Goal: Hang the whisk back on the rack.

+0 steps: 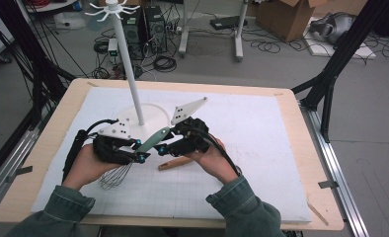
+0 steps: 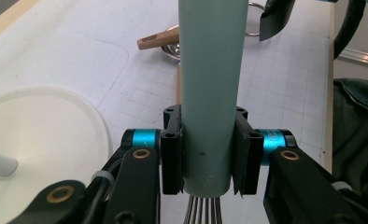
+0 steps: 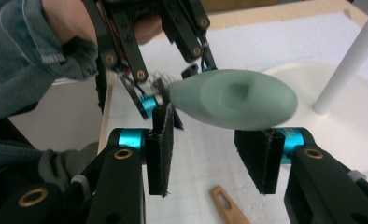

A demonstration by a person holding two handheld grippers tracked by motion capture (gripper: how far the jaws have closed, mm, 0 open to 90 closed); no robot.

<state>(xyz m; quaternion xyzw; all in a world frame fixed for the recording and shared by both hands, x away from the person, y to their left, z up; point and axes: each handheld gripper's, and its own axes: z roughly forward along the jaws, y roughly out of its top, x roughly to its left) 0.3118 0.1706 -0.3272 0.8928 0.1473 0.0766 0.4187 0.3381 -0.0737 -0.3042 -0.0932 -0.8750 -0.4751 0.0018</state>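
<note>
The left hand-held gripper (image 2: 205,156) clamps the whisk (image 1: 133,158) by its pale green handle above the desk (image 1: 261,143), beside the white stand (image 1: 133,89), while the right hand-held gripper (image 3: 215,151) gapes wide, the handle's tip seemingly untouched between its pads.

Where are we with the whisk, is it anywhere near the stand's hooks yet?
Done: the whisk is off the table, its green handle clamped in the left tool. In hand: the right tool is open, its pads flanking the handle's end without closing, as if for a handover. Left: lifting it to the hooks atop the stand. The wooden utensil lies untouched.
</note>
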